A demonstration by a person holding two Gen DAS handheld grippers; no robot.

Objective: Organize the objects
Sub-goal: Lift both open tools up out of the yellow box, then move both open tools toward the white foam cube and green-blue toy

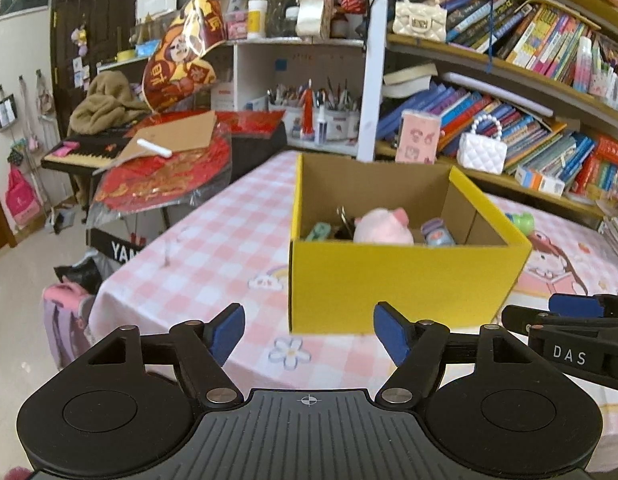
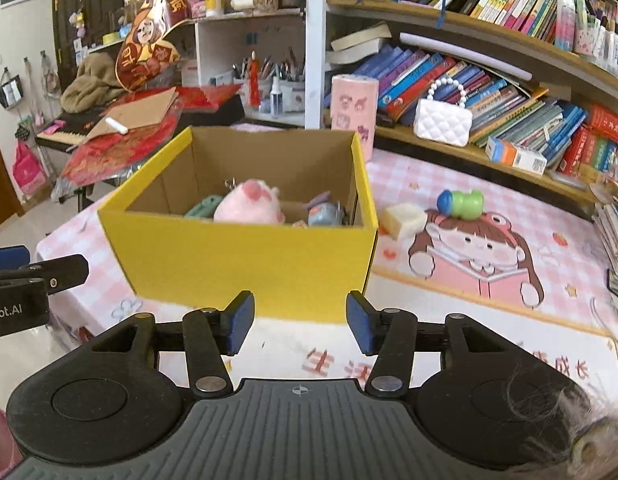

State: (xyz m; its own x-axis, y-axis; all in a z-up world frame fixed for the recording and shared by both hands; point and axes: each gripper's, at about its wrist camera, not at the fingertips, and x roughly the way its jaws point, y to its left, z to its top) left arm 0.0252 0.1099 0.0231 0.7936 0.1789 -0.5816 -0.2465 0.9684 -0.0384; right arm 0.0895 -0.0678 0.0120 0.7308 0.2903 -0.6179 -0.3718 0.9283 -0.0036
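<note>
A yellow cardboard box [image 1: 397, 284] stands open on the pink checked table [image 1: 213, 248]; it also shows in the right wrist view [image 2: 245, 264]. Inside lie a pink plush pig [image 1: 383, 226] [image 2: 249, 204], a teal item [image 1: 319, 231] [image 2: 203, 205] and a small blue-grey toy [image 1: 439, 234] [image 2: 325, 212]. A cream block [image 2: 405, 219] and a green and blue toy [image 2: 461, 202] lie on the table right of the box. My left gripper [image 1: 309, 332] is open and empty in front of the box. My right gripper [image 2: 300, 322] is open and empty, just short of the box's near wall.
Bookshelves [image 2: 509, 60] run along the back and right. A white quilted bag [image 2: 443, 120] and a pink pack [image 2: 353, 114] sit on the lower shelf. A cluttered keyboard stand [image 1: 121, 152] stands at the left. Books [image 2: 617, 240] are stacked at the table's right edge.
</note>
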